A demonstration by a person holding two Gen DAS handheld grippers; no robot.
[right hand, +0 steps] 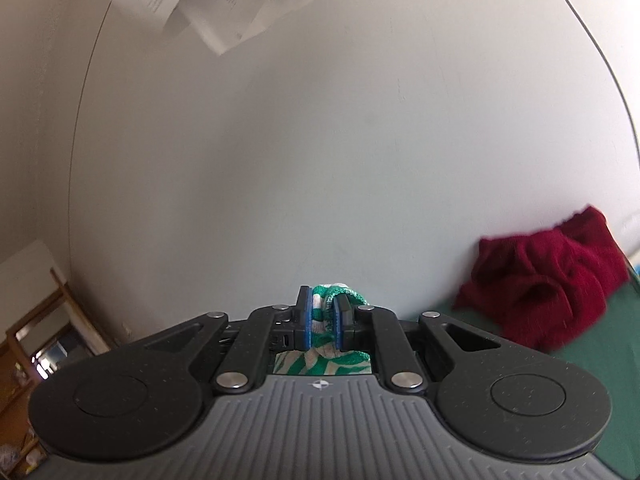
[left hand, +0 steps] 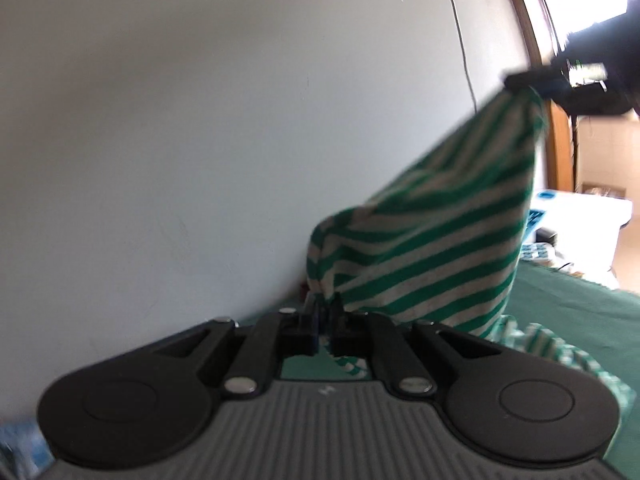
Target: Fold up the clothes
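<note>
The green-and-white striped knit garment (left hand: 432, 248) is blurred, its lower edge cut off. It hangs stretched above the green-covered bench (left hand: 572, 308), pinched between left gripper (left hand: 325, 308) fingers and right gripper (right hand: 323, 316) fingers.

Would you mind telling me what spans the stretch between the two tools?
The striped garment, held taut from left tool to right tool, in the left wrist view.

Left gripper (left hand: 325, 312): matte black linkage arms, silver pivot screws, ribbed grey housing. Right gripper (right hand: 323, 318): identical build, blue pads (right hand: 307, 320) lining black fingers.
</note>
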